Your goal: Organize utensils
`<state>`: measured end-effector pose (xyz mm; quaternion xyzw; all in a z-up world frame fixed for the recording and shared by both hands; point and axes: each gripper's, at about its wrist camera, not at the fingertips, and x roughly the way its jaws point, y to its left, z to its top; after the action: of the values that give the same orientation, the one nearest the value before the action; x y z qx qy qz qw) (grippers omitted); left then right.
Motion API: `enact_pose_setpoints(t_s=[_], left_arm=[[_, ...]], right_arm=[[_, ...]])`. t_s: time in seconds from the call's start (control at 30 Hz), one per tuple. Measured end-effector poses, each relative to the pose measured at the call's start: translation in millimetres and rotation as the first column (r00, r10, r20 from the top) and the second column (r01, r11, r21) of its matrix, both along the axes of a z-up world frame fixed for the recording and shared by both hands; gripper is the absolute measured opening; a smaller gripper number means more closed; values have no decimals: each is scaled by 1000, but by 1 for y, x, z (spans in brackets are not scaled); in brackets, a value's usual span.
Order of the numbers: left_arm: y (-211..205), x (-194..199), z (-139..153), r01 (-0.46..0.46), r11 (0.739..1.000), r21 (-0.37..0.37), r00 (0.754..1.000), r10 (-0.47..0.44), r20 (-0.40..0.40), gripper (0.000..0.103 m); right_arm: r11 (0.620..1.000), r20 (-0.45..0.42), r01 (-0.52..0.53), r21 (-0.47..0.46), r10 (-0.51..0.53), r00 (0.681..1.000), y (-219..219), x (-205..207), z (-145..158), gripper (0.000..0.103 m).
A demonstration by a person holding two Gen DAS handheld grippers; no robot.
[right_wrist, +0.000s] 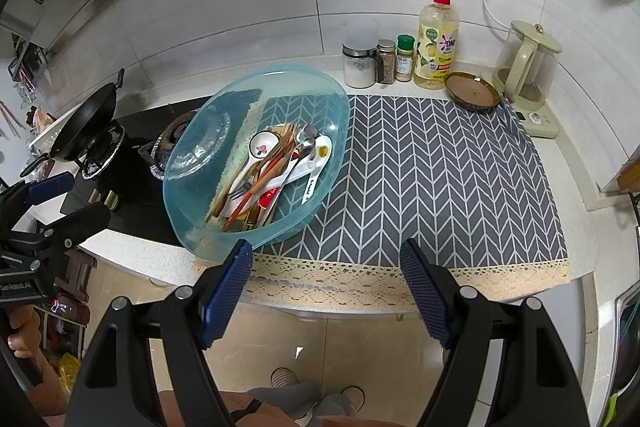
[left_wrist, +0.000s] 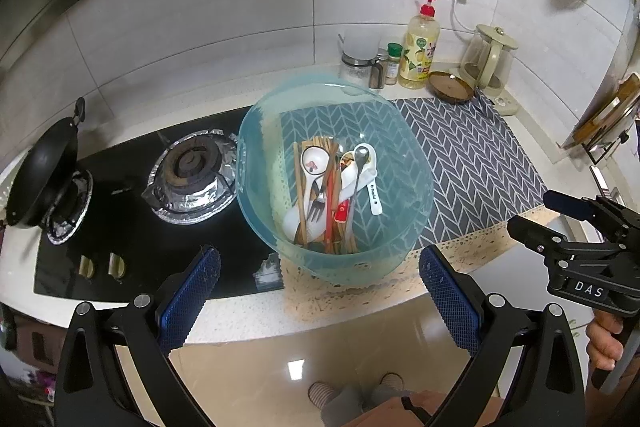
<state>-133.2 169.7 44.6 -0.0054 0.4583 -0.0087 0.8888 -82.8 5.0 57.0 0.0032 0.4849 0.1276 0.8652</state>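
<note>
The left tool (left_wrist: 320, 291) is spread wide and holds nothing, poised off the counter's (left_wrist: 248, 319) front edge. At its 12 o'clock, just beyond the fingertips, sits the translucent blue basin (left_wrist: 256, 187), half on the herringbone mat (left_wrist: 472, 163) and half over the black stove (left_wrist: 120, 239). Inside lie the utensils (left_wrist: 328, 195): wooden chopsticks, white ceramic spoons, a metal spoon and a fork, heaped together. The right tool (right_wrist: 326, 291) is equally wide and empty, with the basin at its 11 o'clock. Along the wall at 1 o'clock stand a dish soap bottle (right_wrist: 437, 43) and a kettle (right_wrist: 528, 63).
</note>
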Motion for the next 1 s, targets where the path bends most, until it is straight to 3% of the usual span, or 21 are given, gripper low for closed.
enact_pose_setpoints(t_s=[1.0], left_arm=[[5, 2, -12, 7, 999, -41, 1000, -6, 22, 99]], right_arm=[[1000, 1, -10, 10, 10, 1000, -2, 11, -15, 74]])
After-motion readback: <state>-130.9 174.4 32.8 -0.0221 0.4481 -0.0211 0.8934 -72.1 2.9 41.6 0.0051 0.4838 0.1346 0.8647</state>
